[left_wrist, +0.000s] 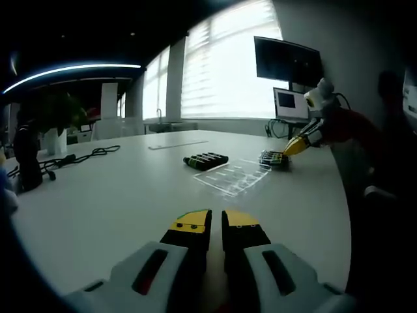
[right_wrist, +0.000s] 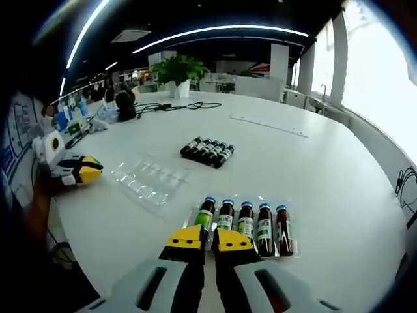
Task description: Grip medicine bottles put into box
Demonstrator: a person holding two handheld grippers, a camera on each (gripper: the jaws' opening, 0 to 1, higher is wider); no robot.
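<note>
Several brown medicine bottles with blue caps (right_wrist: 247, 225) lie side by side in a clear tray just ahead of my right gripper (right_wrist: 208, 238), whose jaws are shut with nothing between them. A second row of dark bottles (right_wrist: 208, 151) lies loose farther out on the white table (right_wrist: 313, 163), and an empty clear blister tray (right_wrist: 150, 179) rests to their left. My left gripper (left_wrist: 208, 225) hovers low over bare table, shut and empty. In the left gripper view the loose bottles (left_wrist: 205, 160), the clear tray (left_wrist: 233, 176) and the right gripper (left_wrist: 301, 145) beside the filled tray (left_wrist: 273, 158) lie ahead.
A potted plant (right_wrist: 179, 70), a black device (right_wrist: 125, 104) and cables (right_wrist: 189, 105) stand at the table's far side. Monitors (left_wrist: 287, 62) hang by the window. A long flat strip (right_wrist: 270, 125) lies on the table. The table edge (right_wrist: 85, 248) curves close to my grippers.
</note>
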